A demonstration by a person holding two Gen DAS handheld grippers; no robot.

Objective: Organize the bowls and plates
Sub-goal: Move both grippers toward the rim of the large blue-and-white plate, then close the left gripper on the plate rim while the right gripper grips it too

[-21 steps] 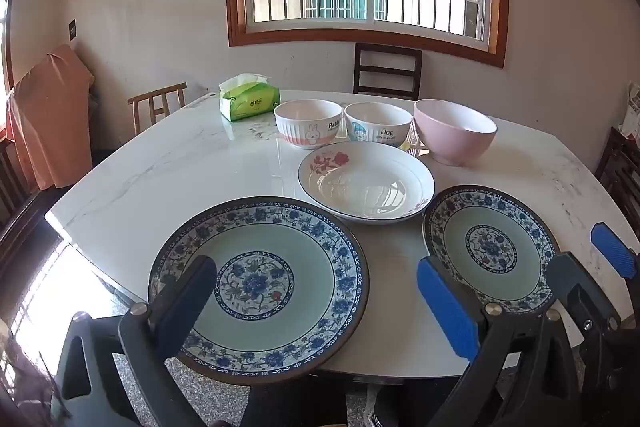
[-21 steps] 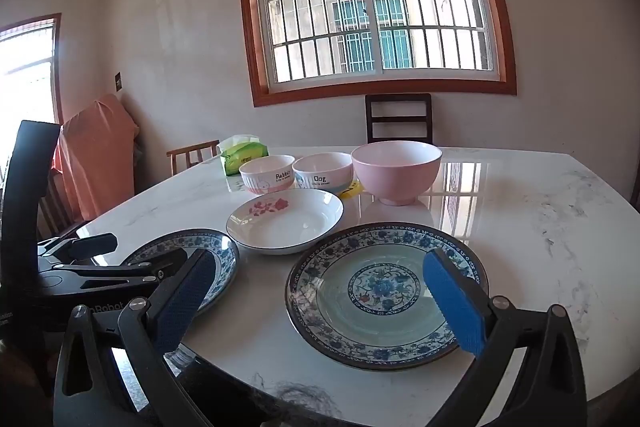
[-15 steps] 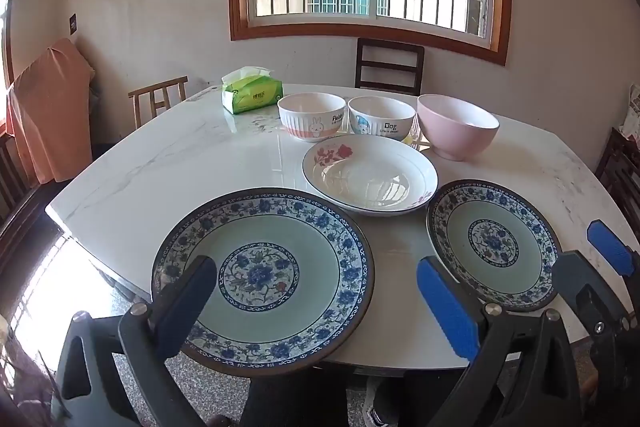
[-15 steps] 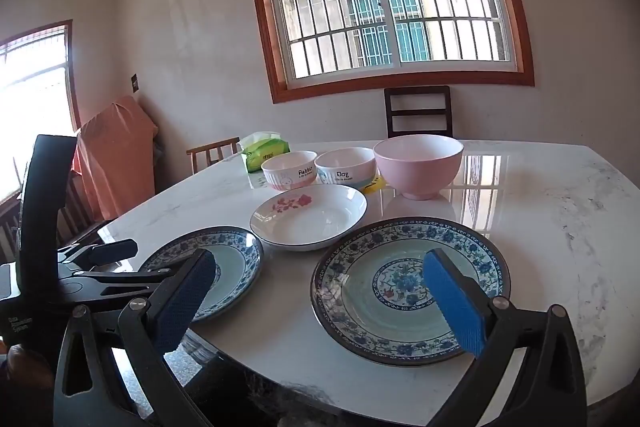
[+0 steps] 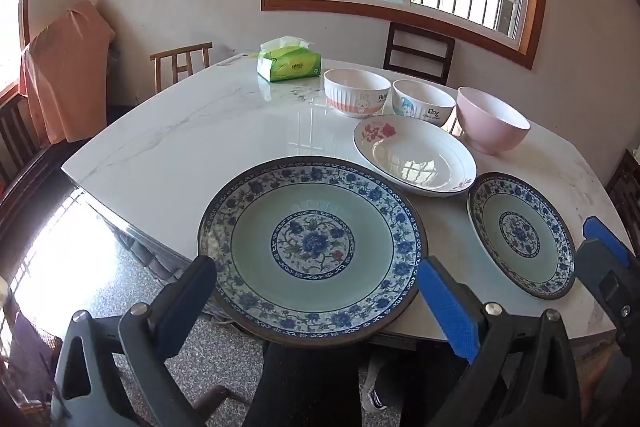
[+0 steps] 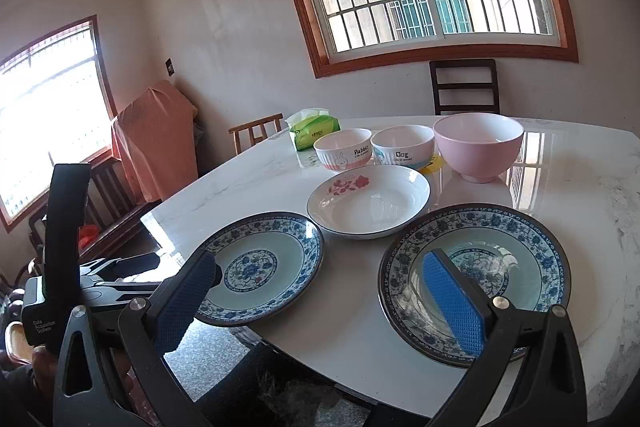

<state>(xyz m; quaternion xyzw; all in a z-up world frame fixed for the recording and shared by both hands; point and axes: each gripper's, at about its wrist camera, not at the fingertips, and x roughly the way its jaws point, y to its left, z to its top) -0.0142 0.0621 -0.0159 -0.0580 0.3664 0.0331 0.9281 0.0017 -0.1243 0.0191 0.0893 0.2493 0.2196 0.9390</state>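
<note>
Overhanging the near edge of the marble tabletop (image 5: 168, 143), the left blue plate (image 5: 312, 247) sits before the left gripper (image 5: 316, 307), jaws spread, empty — a careless nudge could tip it off. From the right wrist, the right gripper (image 6: 320, 303) is likewise released above the right blue plate (image 6: 476, 279); the white floral plate (image 6: 370, 199) and three bowls (image 6: 402, 145) wait toward the far edge.

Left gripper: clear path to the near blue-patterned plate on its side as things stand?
Probably yes. The left gripper is open, its fingers flanking the blue-patterned plate, which overhangs the table edge. Nothing lies between them.
</note>
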